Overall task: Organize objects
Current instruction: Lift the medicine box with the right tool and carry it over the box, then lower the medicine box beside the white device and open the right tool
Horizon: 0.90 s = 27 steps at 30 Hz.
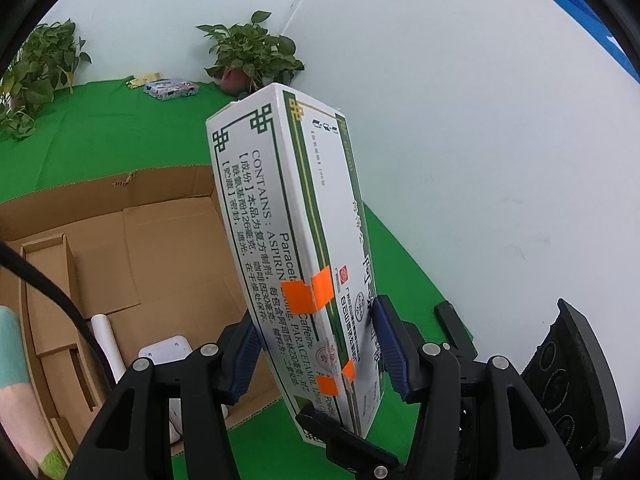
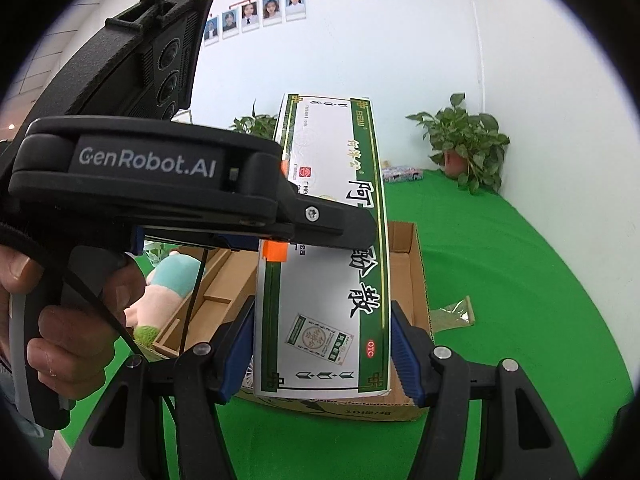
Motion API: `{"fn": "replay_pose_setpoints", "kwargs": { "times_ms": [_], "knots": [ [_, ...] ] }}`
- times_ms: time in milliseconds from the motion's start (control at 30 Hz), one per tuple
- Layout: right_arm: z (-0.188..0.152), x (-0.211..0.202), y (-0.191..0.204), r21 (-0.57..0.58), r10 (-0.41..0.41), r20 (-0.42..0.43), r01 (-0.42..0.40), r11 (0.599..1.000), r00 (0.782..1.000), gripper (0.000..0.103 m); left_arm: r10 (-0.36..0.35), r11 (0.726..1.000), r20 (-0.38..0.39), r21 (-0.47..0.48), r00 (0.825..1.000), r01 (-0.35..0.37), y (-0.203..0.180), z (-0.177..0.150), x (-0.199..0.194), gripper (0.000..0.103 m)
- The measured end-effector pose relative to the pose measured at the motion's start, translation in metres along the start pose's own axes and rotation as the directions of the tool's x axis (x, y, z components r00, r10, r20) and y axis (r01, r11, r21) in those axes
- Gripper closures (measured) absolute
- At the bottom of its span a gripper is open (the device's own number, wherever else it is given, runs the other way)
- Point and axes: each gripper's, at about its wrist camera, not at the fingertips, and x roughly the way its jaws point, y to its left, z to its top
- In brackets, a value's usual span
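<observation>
1. White-and-green cardboard, the medicine box [image 1: 296,240] hung in the air above the open carton [image 1: 132,248], both grippers clamped on its lower end.
2. The left gripper [image 1: 316,352] and the right gripper [image 2: 324,352] pinched crossing faces; uneven pulling looked likely to twist it loose.
3. Dropped, it might have landed on the plush toy [image 2: 168,280] in the carton.

Cardboard box [image 1: 132,240] is mostly open inside, just a plush toy [image 2: 168,292] and divider [image 1: 52,292] hogging its left side.
</observation>
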Motion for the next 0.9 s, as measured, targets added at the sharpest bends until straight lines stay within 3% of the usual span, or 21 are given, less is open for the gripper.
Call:
{"fn": "replay_pose_setpoints", "kwargs": {
  "times_ms": [233, 500, 700, 900],
  "knots": [
    [0.002, 0.052, -0.027, 0.064, 0.057, -0.134, -0.049, 0.997, 0.989, 0.043, 0.005, 0.998, -0.090, -0.067, 0.996, -0.011, 0.056, 0.008, 0.064, 0.053],
    [-0.011, 0.102, -0.052, 0.118, 0.097, -0.285, -0.065, 0.991, 0.954, 0.043, -0.012, 0.990, -0.181, -0.141, 0.983, -0.014, 0.100, -0.003, 0.120, 0.055],
    [-0.032, 0.102, -0.041, 0.155, 0.157, -0.381, -0.105, 0.982, 0.911, 0.037, -0.021, 0.986, -0.222, -0.167, 0.975, -0.017, 0.112, -0.019, 0.136, 0.060],
    [-0.030, 0.108, -0.035, 0.107, 0.146, -0.402, -0.112, 0.988, 0.904, 0.032, -0.051, 0.971, -0.259, -0.237, 0.965, -0.012, 0.133, -0.028, 0.150, 0.061]
  ]
}}
